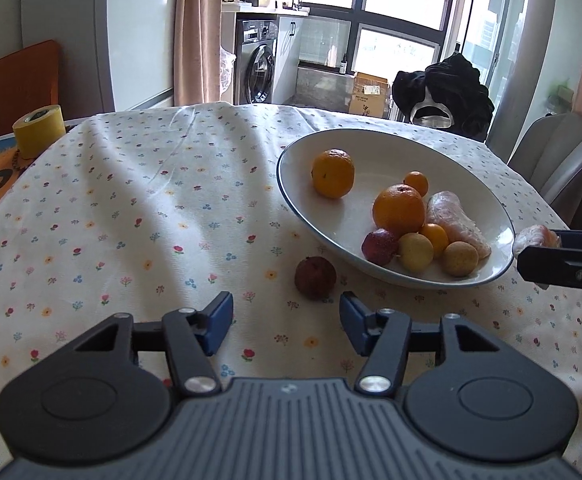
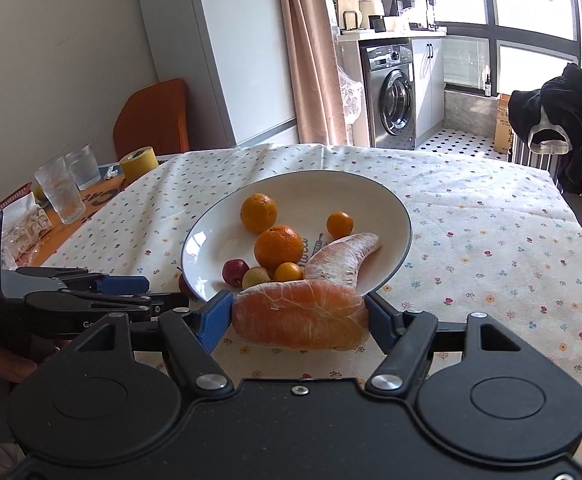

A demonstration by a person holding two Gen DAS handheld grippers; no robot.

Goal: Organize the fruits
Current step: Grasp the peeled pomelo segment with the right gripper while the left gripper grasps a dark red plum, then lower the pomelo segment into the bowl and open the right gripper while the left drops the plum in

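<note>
A white plate (image 1: 303, 152) (image 2: 395, 208) on the flowered tablecloth holds two oranges (image 1: 333, 173) (image 2: 277, 247), small yellow and red fruits (image 1: 415, 252) and a peeled pomelo segment (image 2: 345, 256). A dark red fruit (image 1: 315, 278) lies on the cloth just in front of my left gripper (image 1: 286, 322), which is open and empty. My right gripper (image 2: 299, 314) is shut on a second peeled pomelo segment (image 2: 301, 316) (image 1: 535, 236), held at the plate's near rim.
A yellow tape roll (image 1: 39, 130) (image 2: 138, 162), two glasses (image 2: 61, 192) and a snack bag sit at the table's left end. An orange chair (image 2: 153, 118) stands behind them. A grey chair (image 1: 559, 156) and a dark garment (image 1: 447, 88) are at the right.
</note>
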